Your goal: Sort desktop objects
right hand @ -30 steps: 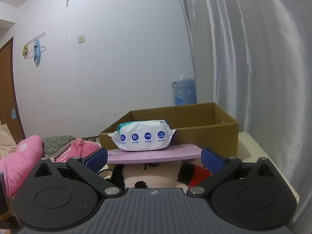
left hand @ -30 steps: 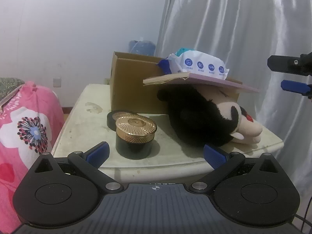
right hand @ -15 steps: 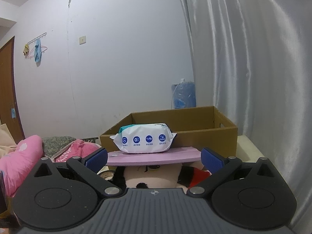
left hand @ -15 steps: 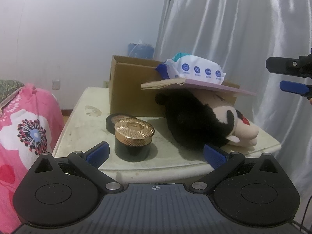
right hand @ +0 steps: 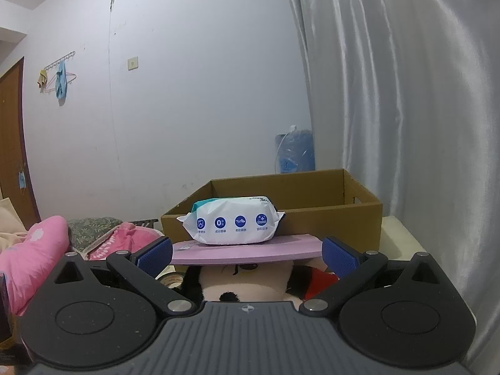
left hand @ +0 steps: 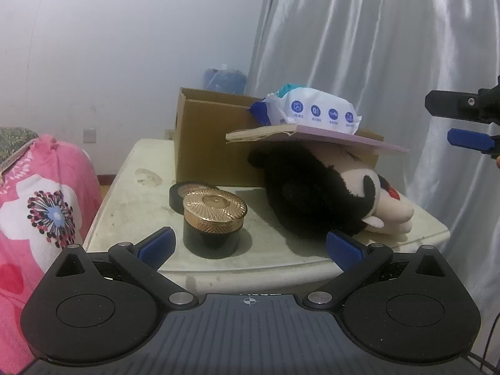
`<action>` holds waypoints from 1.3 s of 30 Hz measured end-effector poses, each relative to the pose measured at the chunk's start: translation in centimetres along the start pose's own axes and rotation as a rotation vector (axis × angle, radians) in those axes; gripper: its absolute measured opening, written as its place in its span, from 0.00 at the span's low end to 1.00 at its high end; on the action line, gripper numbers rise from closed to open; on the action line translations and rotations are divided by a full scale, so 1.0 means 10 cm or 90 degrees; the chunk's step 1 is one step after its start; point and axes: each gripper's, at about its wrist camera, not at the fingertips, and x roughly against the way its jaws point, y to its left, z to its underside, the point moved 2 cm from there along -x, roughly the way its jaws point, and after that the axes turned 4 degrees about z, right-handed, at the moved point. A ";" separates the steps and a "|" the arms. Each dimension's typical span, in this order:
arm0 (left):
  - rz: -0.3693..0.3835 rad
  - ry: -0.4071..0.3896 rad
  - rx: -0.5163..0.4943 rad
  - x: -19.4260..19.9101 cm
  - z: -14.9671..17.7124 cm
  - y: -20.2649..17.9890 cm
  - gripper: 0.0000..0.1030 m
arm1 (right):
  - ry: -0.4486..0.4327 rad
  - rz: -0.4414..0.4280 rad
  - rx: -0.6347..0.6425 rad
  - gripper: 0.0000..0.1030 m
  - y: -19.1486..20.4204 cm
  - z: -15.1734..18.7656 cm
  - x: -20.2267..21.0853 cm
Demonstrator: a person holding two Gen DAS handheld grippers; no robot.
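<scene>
From my right wrist cam the plush toy [right hand: 247, 284] is mostly hidden under the purple board [right hand: 247, 248] and behind my own gripper body. Tape roll [right hand: 170, 278] left of the plush barely peeks out. Wipes pack [right hand: 231, 223] text is too small to read.

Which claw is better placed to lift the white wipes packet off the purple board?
Probably the right claw: open, level with the white wipes packet and facing it head-on. The left claw, also open, sits lower, facing the gold-lidded black jar.
</scene>
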 end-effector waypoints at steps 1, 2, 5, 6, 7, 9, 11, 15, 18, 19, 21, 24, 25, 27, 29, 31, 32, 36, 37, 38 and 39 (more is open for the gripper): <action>0.000 0.000 0.000 0.00 0.00 0.00 1.00 | 0.000 0.000 0.000 1.00 0.00 0.00 0.00; 0.000 0.000 0.001 0.00 0.00 0.00 1.00 | 0.001 0.000 0.000 1.00 0.00 0.00 0.00; 0.000 0.000 -0.001 0.00 0.01 0.00 1.00 | 0.002 0.000 0.000 1.00 0.01 0.00 0.00; 0.001 0.000 -0.001 0.00 0.01 0.00 1.00 | 0.002 0.000 0.000 1.00 0.01 0.00 -0.01; 0.001 0.000 -0.001 0.00 0.01 0.00 1.00 | 0.002 0.000 0.000 1.00 0.01 0.00 -0.01; 0.001 0.000 -0.002 0.00 0.01 0.00 1.00 | 0.002 0.000 0.000 1.00 0.01 0.00 -0.01; 0.000 0.001 -0.001 0.00 0.01 0.00 1.00 | 0.001 0.001 -0.001 1.00 0.01 0.00 0.00; 0.001 0.000 -0.001 0.00 0.01 0.00 1.00 | 0.002 0.003 -0.001 1.00 0.00 0.02 -0.02; 0.001 0.000 -0.002 0.00 0.01 0.00 1.00 | 0.003 0.003 0.000 1.00 0.00 0.02 -0.03; 0.001 0.000 -0.002 0.00 0.01 0.00 1.00 | 0.003 0.002 0.000 1.00 0.00 0.02 -0.03; 0.001 0.000 -0.002 0.01 0.01 0.00 1.00 | 0.003 0.002 0.001 1.00 0.00 0.02 -0.02; 0.002 0.000 -0.002 0.01 0.01 0.00 1.00 | 0.004 0.001 0.001 1.00 0.00 0.02 -0.03; 0.002 0.000 -0.002 0.01 0.01 0.00 1.00 | 0.004 0.002 0.001 1.00 0.00 0.02 -0.03; 0.001 -0.001 -0.002 0.01 0.01 0.00 1.00 | 0.006 0.003 0.002 1.00 -0.01 0.02 -0.04; 0.001 -0.001 -0.002 0.00 0.01 0.00 1.00 | 0.009 0.003 0.002 1.00 -0.01 0.02 -0.06; 0.000 0.000 -0.001 0.00 0.01 0.00 1.00 | 0.011 0.001 0.002 1.00 -0.02 0.03 -0.07; -0.001 0.001 -0.001 0.00 0.01 0.01 1.00 | 0.013 0.000 0.001 1.00 -0.03 0.03 -0.08; -0.004 0.004 0.000 -0.02 0.02 0.02 1.00 | 0.016 0.003 -0.001 1.00 -0.03 0.04 -0.09; -0.003 0.004 -0.001 -0.02 0.01 0.02 1.00 | 0.016 0.001 0.000 1.00 -0.03 0.04 -0.09; -0.003 0.004 -0.002 -0.02 0.01 0.01 1.00 | 0.015 0.000 0.000 1.00 -0.03 0.04 -0.09; -0.002 0.005 -0.005 -0.03 0.02 0.00 1.00 | 0.013 -0.001 -0.001 1.00 -0.03 0.03 -0.08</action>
